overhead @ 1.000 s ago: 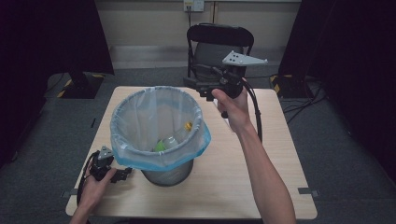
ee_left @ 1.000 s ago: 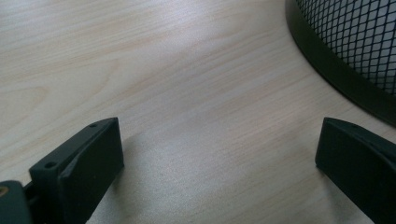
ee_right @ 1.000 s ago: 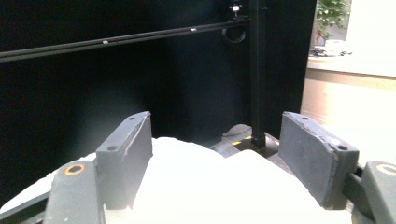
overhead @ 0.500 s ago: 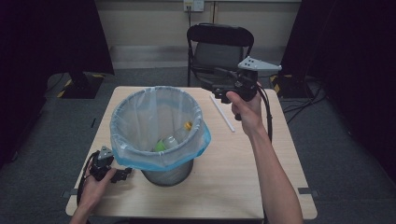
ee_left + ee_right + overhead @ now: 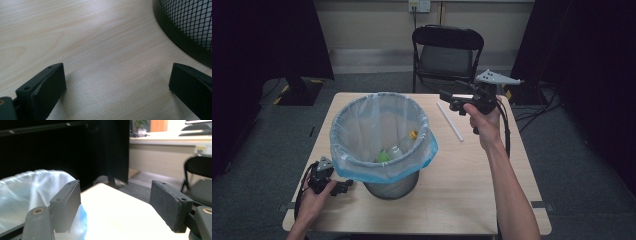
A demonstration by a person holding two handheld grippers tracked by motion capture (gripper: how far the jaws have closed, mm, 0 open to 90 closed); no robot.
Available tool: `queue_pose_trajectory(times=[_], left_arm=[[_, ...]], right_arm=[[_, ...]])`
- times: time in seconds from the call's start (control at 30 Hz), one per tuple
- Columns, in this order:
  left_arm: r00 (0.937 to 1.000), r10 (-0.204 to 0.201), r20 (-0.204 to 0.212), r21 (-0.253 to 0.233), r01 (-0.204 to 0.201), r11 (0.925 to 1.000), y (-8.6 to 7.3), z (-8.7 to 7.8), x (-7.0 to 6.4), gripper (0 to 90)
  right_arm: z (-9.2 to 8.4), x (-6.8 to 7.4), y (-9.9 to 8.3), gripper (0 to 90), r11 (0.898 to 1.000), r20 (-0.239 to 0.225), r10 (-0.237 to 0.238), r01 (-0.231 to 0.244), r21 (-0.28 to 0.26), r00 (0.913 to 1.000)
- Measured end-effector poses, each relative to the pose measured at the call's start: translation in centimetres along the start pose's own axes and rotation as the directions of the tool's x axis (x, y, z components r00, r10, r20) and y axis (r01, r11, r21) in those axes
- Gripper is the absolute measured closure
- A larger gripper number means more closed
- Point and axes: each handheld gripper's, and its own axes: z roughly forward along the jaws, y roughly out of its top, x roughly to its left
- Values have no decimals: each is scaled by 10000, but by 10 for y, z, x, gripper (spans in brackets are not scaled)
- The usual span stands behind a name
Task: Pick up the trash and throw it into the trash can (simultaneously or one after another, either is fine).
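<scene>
A black mesh bin [image 5: 392, 187] with a pale blue liner [image 5: 362, 120] stands on the wooden table [image 5: 462, 170]. Inside lie a clear bottle with a yellow cap [image 5: 404, 144] and something green [image 5: 384, 156]. A white stick [image 5: 450, 121] lies on the table behind and to the right of the bin. My right gripper [image 5: 446, 96] hovers above the far end of the stick, pointing left, open and empty [image 5: 115, 195]. My left gripper [image 5: 343, 186] rests on the table by the bin's base, open with bare wood between its jaws [image 5: 117, 75].
The bin's mesh wall [image 5: 187, 27] curves close past the left gripper's right jaw. A black folding chair [image 5: 447, 55] stands behind the table. Dark curtains flank the room, and cables lie on the floor at the right [image 5: 537, 107].
My right hand has carried its open gripper to the right and somewhat lower, from beside the bin's back rim to above the white stick. The left gripper has stayed put.
</scene>
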Motion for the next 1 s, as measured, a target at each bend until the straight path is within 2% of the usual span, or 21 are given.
queue_pose_trajectory(times=[0.03, 0.23, 0.33, 0.53, 0.73, 0.8, 0.93, 1.0], left_arm=[[10000, -6, 13, -3, 6, 10000, 0, 0, 0, 4], [10000, -12, 11, -3, 12, 10000, 0, 0, 0, 4], [10000, -11, 6, -3, 11, 10000, 0, 0, 0, 4], [10000, -13, 9, -4, 13, 10000, 0, 0, 0, 4], [10000, -11, 10, -2, 11, 10000, 0, 0, 0, 4], [10000, 2, -1, -2, -2, 10000, 0, 0, 0, 4], [10000, -6, 7, -1, 6, 10000, 0, 0, 0, 4], [10000, -8, 7, -3, 8, 10000, 0, 0, 0, 4]], right_arm=[[2, -6, -9, 243, 9997, 173, 88, -92, 233, 9998], [2, -20, -24, 244, 9977, 438, 428, -450, 500, 9981], [2, -24, -27, 244, 9967, 501, 464, -496, 647, 9977], [2, -40, -45, 246, 9918, 978, 589, -694, 1078, 9935], [4, -53, -62, 210, 9903, 788, 772, -856, 1094, 9939], [11, -60, -72, 213, 9828, 977, 884, -1027, 1537, 9913], [16, -65, -80, 219, 9763, 1089, 984, -1171, 1820, 9892], [20, -69, -86, 230, 9694, 1329, 977, -1246, 2117, 9863]])
